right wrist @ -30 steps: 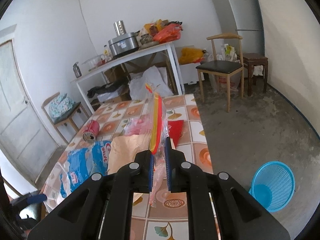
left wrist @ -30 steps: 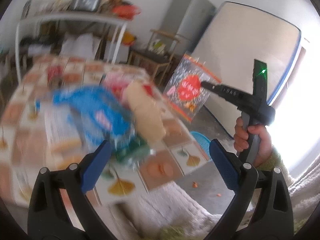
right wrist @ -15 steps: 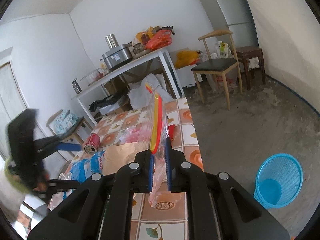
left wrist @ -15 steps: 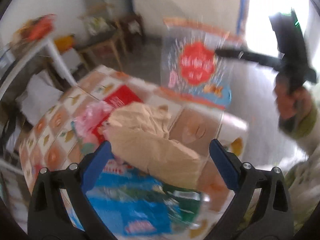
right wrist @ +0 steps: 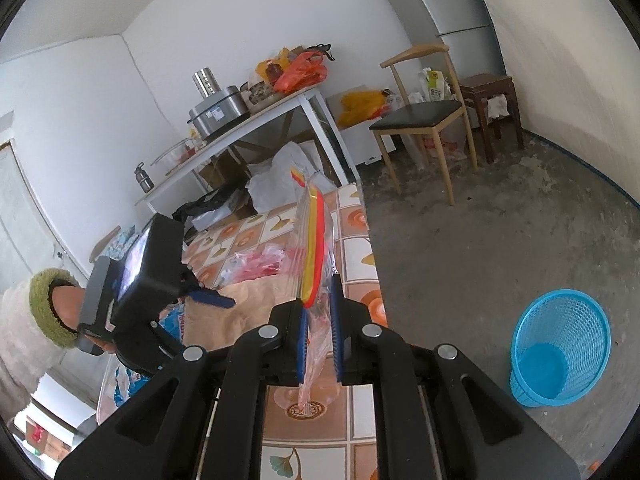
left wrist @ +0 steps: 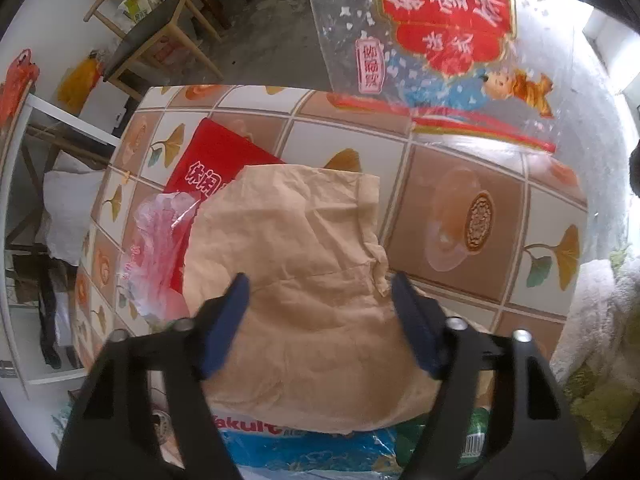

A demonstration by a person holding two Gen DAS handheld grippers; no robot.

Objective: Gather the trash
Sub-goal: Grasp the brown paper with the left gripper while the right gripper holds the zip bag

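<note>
Trash mostly remains on the table point(left wrist: 460, 168). Right gripper point(right wrist: 319, 344) pinches a clear printed bag point(right wrist: 316, 240); left gripper point(left wrist: 320, 320), jaws just narrowing but not yet touching, straddles the brown paper bag point(left wrist: 304, 280). Blue basket point(right wrist: 560, 348) looks empty.

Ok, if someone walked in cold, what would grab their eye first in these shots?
Probably the clear printed bag pinched in the right gripper, held up over the tiled table. Next, the crumpled brown paper bag sitting between the left gripper fingers, whose jaws have just been closing. Then the bright blue basket on the floor, right of the table.
</note>
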